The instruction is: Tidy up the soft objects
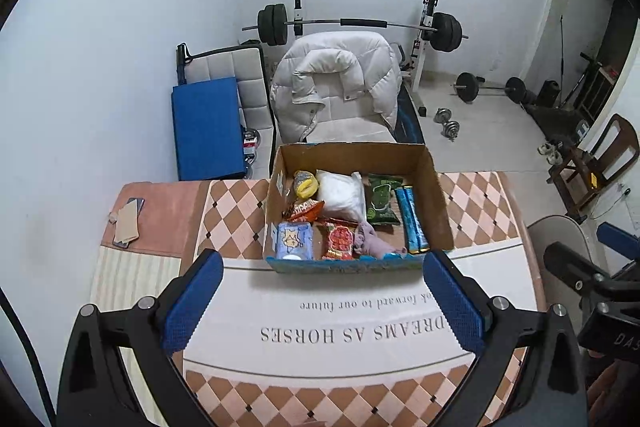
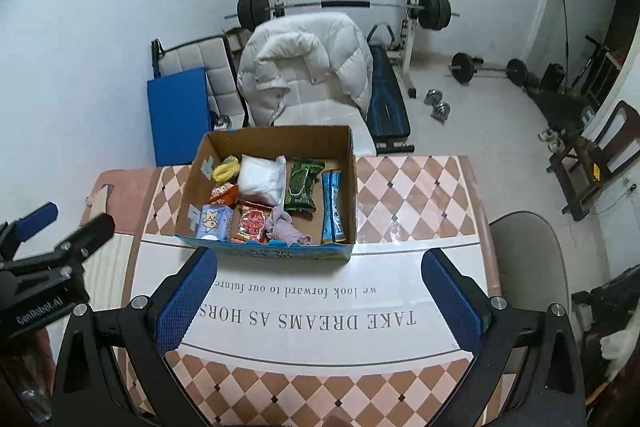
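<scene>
A cardboard box (image 1: 438,195) sits on the checkered desk (image 1: 232,211) — crinkly snack packets, a white pouch (image 1: 340,193) and a limp lilac cloth (image 1: 372,241) inside. Left tongs (image 1: 322,301) and right tongs (image 2: 320,301) hover before it — both spread, empty.

Brown cardboard box (image 1: 438,187) with blue front; peach-and-brown checked tablecloth (image 1: 232,203); blue-padded black tongs (image 1: 322,301)
</scene>
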Available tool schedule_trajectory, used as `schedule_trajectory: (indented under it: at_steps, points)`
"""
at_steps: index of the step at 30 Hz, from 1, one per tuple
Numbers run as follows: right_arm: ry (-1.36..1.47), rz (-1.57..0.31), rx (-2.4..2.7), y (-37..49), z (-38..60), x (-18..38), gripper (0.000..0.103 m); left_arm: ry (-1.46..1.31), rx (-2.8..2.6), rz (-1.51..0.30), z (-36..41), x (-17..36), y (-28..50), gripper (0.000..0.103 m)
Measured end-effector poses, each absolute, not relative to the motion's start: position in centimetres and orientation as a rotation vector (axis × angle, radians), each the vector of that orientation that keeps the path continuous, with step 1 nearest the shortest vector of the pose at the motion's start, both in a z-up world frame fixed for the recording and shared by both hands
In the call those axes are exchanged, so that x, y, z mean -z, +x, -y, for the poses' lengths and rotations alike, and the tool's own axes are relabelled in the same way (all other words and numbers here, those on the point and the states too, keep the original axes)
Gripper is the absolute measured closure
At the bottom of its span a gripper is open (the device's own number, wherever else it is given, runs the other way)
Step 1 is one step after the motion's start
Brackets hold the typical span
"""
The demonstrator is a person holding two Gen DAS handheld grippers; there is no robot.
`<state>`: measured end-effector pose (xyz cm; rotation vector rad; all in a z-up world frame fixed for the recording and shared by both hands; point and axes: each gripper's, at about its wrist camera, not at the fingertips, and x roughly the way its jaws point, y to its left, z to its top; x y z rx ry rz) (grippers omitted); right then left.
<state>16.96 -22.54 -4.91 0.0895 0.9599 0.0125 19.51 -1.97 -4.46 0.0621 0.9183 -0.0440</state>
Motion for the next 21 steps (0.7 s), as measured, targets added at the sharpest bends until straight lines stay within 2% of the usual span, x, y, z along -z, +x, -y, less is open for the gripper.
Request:
schedule_trajectory:
  at_steps: [9,21]
  points:
    - [0.057,-0.901,-0.013,12.5,22.4,0.5,0.000,0.047,0.060,-0.901,2.3,2.4,15.9,0.001]
    - [0.022,-0.878,0.013,10.6,22.2,-1.0,0.000,0.047,0.058,-0.849,2.4,1.7,15.3,0.001]
